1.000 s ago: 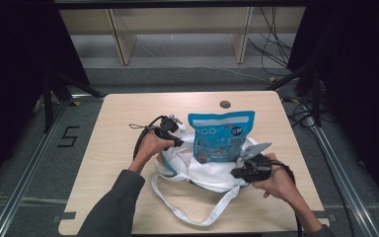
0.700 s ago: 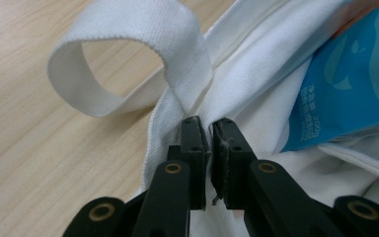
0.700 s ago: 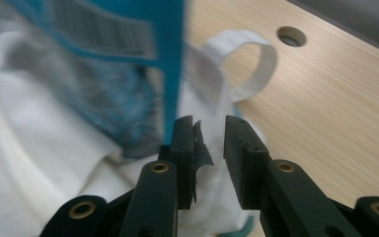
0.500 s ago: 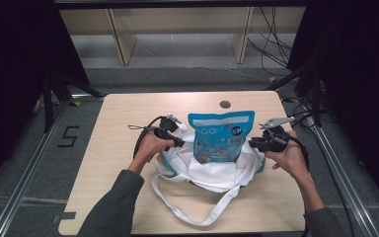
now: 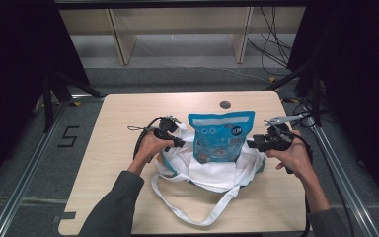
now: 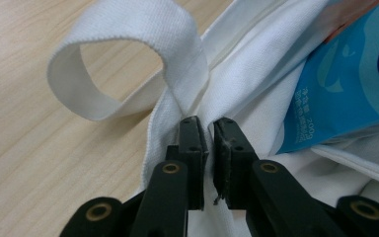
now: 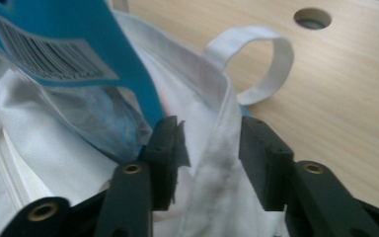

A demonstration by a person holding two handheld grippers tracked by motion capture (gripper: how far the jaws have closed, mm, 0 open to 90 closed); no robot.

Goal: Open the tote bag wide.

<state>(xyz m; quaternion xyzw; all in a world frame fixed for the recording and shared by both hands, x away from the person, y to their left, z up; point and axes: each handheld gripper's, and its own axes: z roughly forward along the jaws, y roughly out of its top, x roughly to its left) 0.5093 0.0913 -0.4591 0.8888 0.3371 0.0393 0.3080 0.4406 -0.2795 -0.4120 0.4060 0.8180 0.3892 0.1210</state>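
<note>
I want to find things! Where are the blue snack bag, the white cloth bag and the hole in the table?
blue snack bag (image 5: 220, 136): high view, middle of its front.
white cloth bag (image 5: 212, 173): high view, folded front cloth.
hole in the table (image 5: 225, 104): high view, its dark middle.

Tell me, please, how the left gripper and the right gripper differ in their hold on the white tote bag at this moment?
The left gripper is clamped on the left rim of the white tote bag; the right gripper stands apart around the right rim, pads off the cloth. The right gripper's jaws have just been opening; the left gripper's are shut. Both sit at the bag's mouth, flanking the blue pouch.
</note>
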